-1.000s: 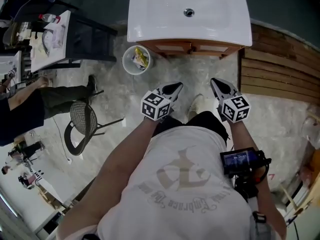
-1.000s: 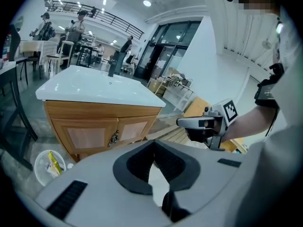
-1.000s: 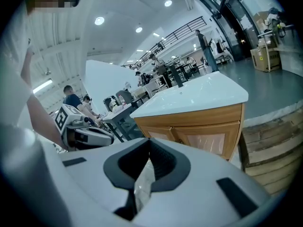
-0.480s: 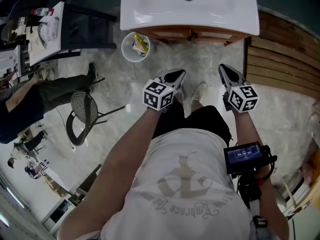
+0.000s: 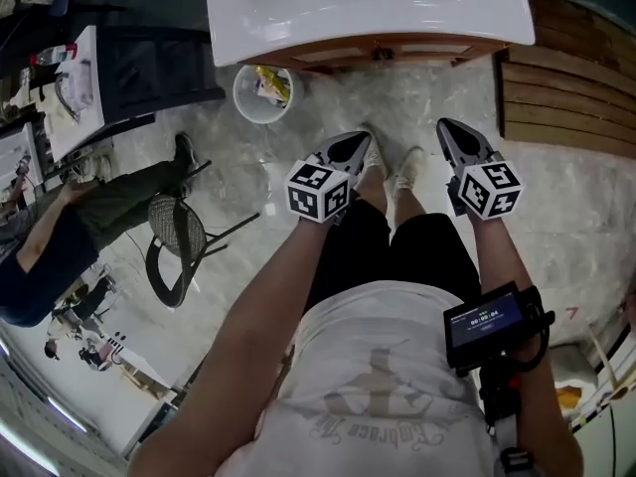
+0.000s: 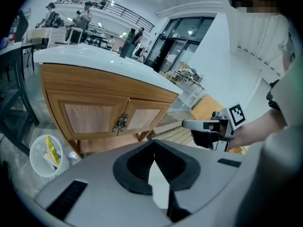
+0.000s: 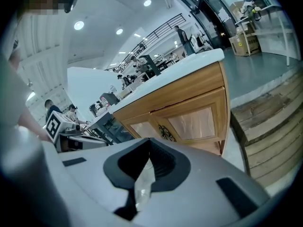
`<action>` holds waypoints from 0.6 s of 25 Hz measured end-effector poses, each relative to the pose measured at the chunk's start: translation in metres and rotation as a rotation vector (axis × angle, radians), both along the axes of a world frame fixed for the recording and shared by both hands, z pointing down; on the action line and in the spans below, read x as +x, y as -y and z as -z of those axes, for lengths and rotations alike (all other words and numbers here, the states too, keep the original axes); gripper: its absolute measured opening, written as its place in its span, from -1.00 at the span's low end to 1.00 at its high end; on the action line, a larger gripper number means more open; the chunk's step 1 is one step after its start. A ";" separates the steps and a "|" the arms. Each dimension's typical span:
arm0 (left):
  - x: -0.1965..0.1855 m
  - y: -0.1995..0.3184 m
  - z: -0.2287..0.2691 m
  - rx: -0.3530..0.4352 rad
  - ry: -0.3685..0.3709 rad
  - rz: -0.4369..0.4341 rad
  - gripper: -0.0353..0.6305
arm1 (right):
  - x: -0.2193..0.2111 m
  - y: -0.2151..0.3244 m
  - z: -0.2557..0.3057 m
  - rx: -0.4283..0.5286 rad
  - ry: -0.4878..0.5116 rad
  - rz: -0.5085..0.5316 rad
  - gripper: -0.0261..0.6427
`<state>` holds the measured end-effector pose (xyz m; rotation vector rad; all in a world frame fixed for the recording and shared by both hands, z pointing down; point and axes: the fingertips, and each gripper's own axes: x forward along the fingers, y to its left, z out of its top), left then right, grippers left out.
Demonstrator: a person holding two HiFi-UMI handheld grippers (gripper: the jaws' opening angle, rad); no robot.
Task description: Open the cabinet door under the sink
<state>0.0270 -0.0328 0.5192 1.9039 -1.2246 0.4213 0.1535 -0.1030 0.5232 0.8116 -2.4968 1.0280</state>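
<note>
Head view: your left gripper (image 5: 353, 147) and right gripper (image 5: 449, 130), jaws pressed together, empty.
Bare pale floor (image 5: 417, 97) lies between them and the closed wooden two-door cabinet (image 6: 94, 115), under the overhanging edge of the white sink counter (image 5: 368, 18).

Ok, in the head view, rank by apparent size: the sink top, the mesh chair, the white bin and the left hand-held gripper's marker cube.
1. Sink top, by far the largest.
2. Mesh chair.
3. White bin and the marker cube on the left hand-held gripper look about alike; the cube is nearer the camera, so I leave them unranked.
</note>
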 end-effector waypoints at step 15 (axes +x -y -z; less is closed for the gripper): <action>-0.003 0.027 -0.070 -0.015 -0.018 -0.009 -0.86 | 0.006 0.017 -0.056 -0.017 0.009 -0.097 -0.88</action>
